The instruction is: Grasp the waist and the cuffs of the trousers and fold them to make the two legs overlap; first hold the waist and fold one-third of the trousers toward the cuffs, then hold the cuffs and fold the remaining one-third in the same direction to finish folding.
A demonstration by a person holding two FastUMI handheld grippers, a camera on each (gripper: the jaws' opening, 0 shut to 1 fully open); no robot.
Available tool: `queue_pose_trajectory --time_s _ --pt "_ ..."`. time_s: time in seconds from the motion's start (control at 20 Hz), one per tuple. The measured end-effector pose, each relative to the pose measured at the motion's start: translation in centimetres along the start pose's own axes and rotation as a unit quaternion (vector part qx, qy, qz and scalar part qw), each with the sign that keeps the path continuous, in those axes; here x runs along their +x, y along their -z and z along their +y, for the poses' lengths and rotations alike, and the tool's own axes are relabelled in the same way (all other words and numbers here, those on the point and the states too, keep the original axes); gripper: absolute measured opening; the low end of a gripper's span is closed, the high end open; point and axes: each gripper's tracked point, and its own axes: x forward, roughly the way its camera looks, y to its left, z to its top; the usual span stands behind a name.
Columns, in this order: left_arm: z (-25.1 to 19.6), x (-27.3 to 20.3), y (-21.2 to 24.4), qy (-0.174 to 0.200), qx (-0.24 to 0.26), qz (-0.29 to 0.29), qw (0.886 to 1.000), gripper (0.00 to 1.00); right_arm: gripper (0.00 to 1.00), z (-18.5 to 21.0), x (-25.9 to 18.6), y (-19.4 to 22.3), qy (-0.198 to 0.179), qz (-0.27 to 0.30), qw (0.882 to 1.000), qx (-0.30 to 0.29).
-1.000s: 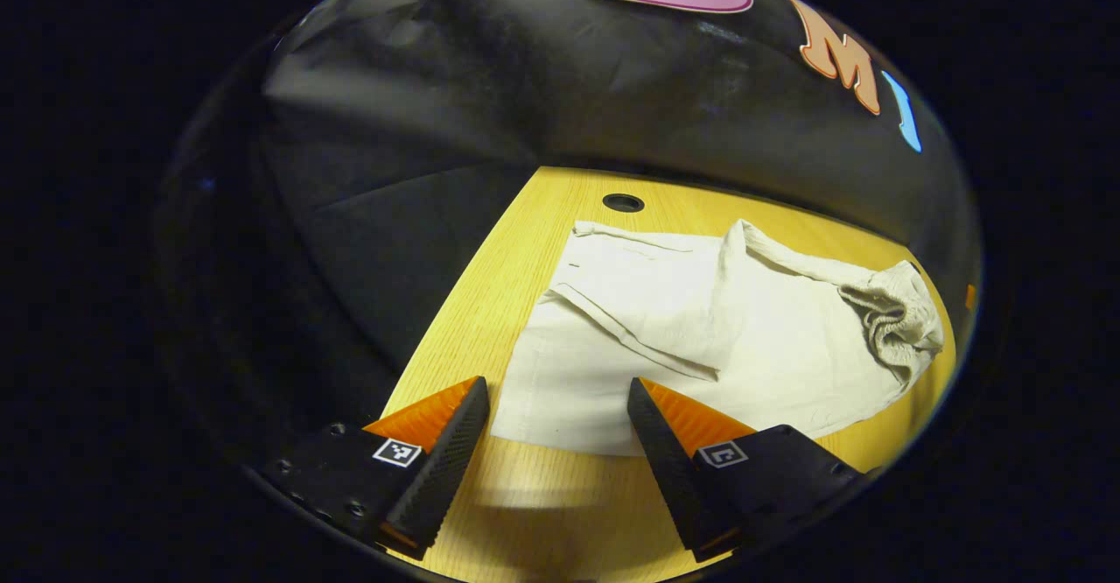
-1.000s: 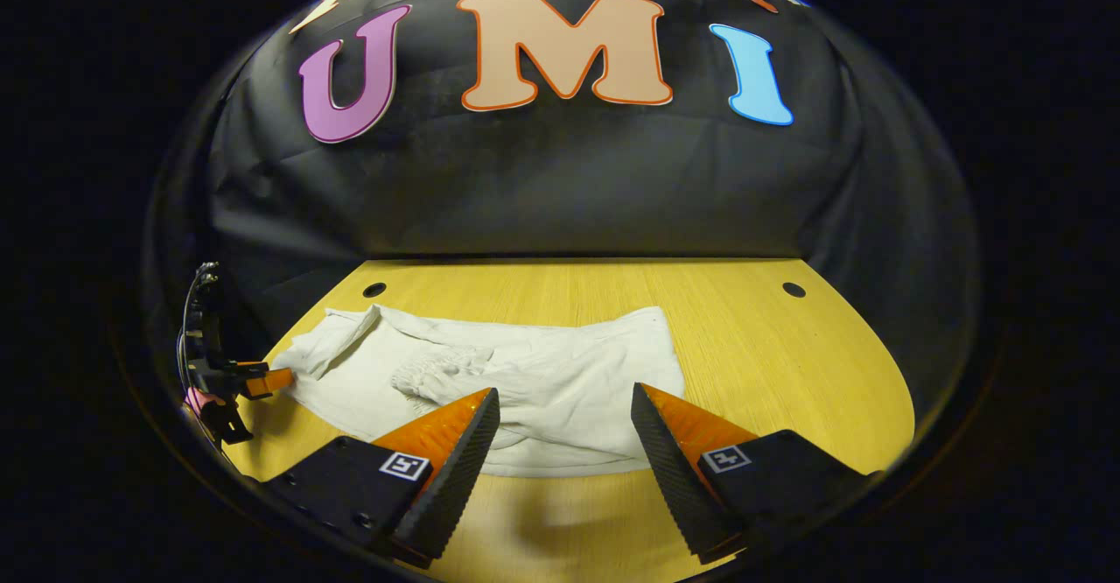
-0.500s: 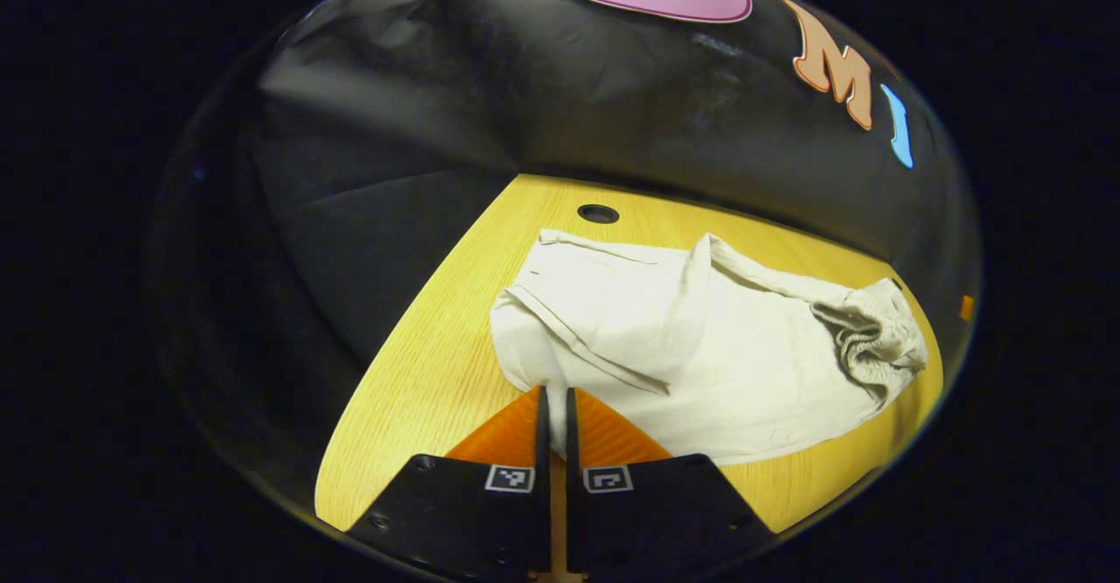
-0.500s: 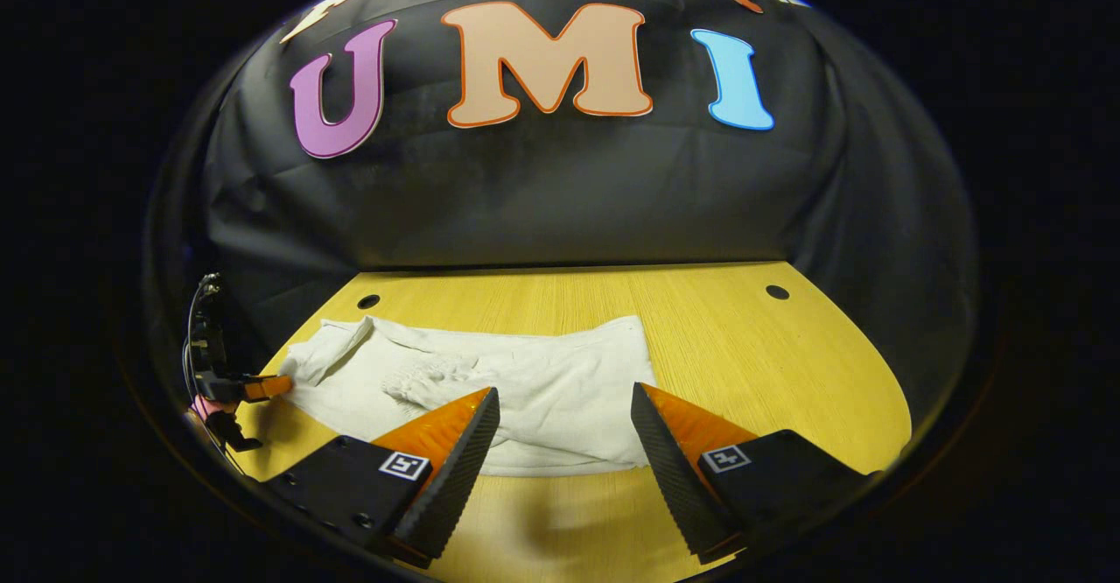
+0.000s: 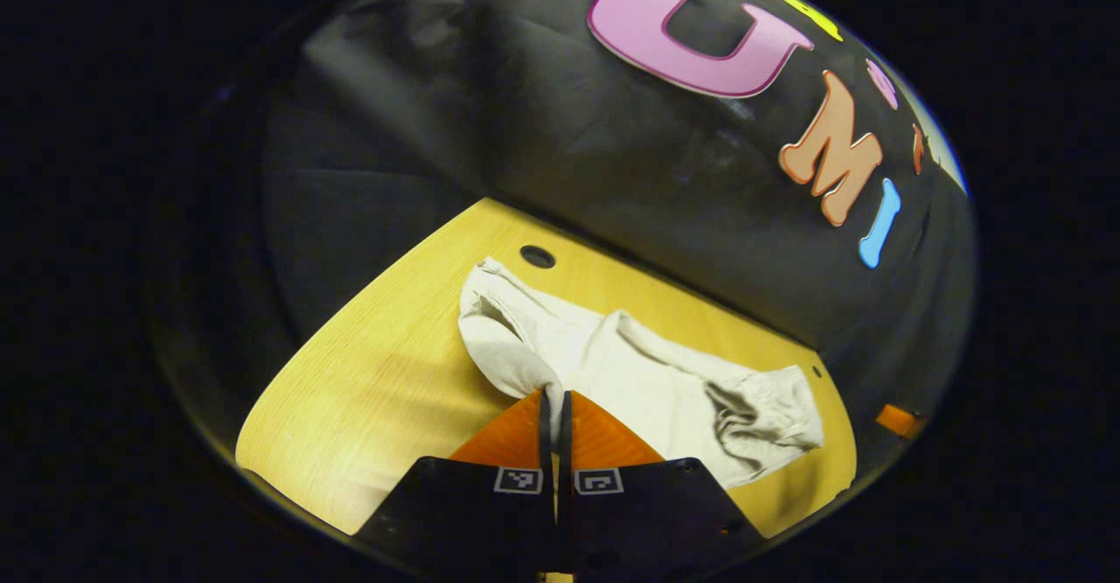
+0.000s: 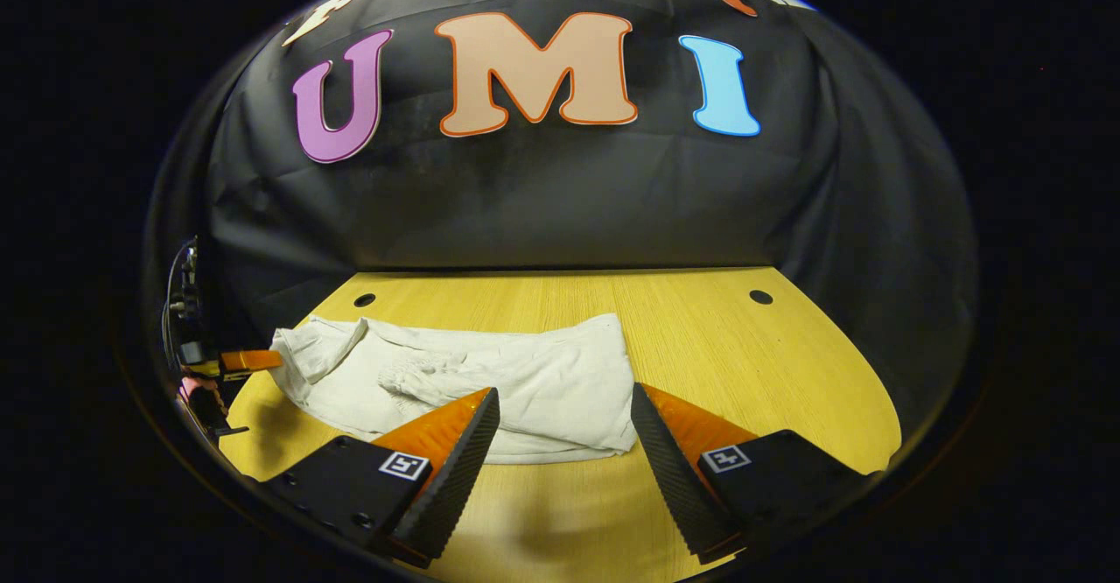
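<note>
- Left hand-held gripper (image 5: 553,403): closed tight on a cuff edge of the cream trousers (image 5: 647,382), cloth bunched and raised just ahead of the fingertips, probably to carry the last third over.
- Right hand-held gripper (image 6: 560,430): wide open, holding nothing, trousers lying just ahead on the wooden surface (image 6: 744,364).
- Elastic waist (image 6: 420,377): already folded inward.

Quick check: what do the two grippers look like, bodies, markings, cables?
Left gripper: two wedge-shaped jaws on black housings, each bearing a small square black-and-white marker tag. Right gripper: same build, ridged inner jaw faces, screw holes in the housing. In the right gripper view, thin cables run up behind the left gripper.
</note>
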Motion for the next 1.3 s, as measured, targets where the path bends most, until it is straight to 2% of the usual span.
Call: queue_pose_trajectory --time_s 0.2,0.25,0.3,0.35,0.45,0.5,0.6,0.65,0.75,0.8,0.85,0.9,0.95,1.1,1.15,1.2,1.3 --pt "-8.1 -0.6 -2.2 0.058 0.008 -0.026 0.998 0.0 0.97 -1.9 -0.5 -0.2 -0.009 -0.005 1.0 0.0" --pt "-10.3 -0.8 -2.5 0.075 0.012 -0.03 0.997 0.0 0.93 -2.4 -0.7 -0.2 -0.012 -0.006 1.0 0.0" --pt "-12.7 -0.9 -2.6 0.093 0.019 -0.033 0.995 0.0 0.97 -3.0 -1.0 -0.4 -0.016 -0.008 1.0 0.0" --pt "-14.5 -1.0 -2.5 0.11 0.028 -0.033 0.993 0.0 0.97 -3.6 -1.1 -0.4 -0.019 -0.008 1.0 0.0" --pt "-19.0 -1.1 -2.4 0.14 0.055 -0.038 0.988 0.0 0.97 -5.0 -1.4 -0.6 -0.024 -0.01 1.0 -0.003" --pt "-21.5 -1.3 -2.4 0.155 0.075 -0.042 0.984 0.0 0.93 -5.7 -1.6 -0.6 -0.025 -0.011 1.0 -0.007" --pt "-25.8 -1.5 -1.9 0.178 0.108 -0.041 0.977 0.0 0.97 -7.3 -1.9 -0.5 -0.027 -0.011 0.999 -0.013" --pt "-27.5 -1.4 -1.3 0.188 0.123 -0.038 0.974 0.0 0.93 -8.0 -2.0 -0.5 -0.028 -0.012 0.999 -0.013" --pt "-30.8 -0.6 0.7 0.202 0.149 -0.022 0.968 0.0 0.97 -9.3 -2.2 -0.3 -0.029 -0.012 0.999 -0.011" --pt "-32.2 0.0 2.1 0.205 0.162 -0.014 0.965 0.0 0.93 -10.1 -2.3 -0.2 -0.027 -0.011 1.0 -0.01" --pt "-33.3 1.0 3.3 0.205 0.171 -0.007 0.964 0.0 0.97 -10.9 -2.4 -0.1 -0.025 -0.012 1.0 -0.008" --pt "-34.2 1.8 4.7 0.206 0.179 0.002 0.962 0.0 0.93 -11.6 -2.4 0.0 -0.022 -0.013 1.0 -0.006" --pt "-34.9 2.3 6.2 0.206 0.185 0.012 0.961 0.0 0.97 -12.2 -2.5 0.0 -0.02 -0.013 1.0 -0.002" --pt "-34.8 4.8 10.3 0.208 0.194 0.046 0.958 0.01 0.97 -13.8 -2.7 0.4 -0.015 -0.011 1.0 0.002" --pt "-34.9 4.6 11.8 0.21 0.199 0.058 0.956 0.04 0.97 -14.2 -2.8 0.5 -0.014 -0.01 1.0 0.001" --pt "-35.2 5.0 13.4 0.214 0.205 0.067 0.953 0.12 0.97 -14.5 -3.0 0.6 -0.014 -0.008 1.0 0.0" --pt "-35.5 5.2 15.1 0.207 0.215 0.076 0.951 0.64 0.97 -14.9 -3.0 0.8 -0.015 -0.006 1.0 -0.001"
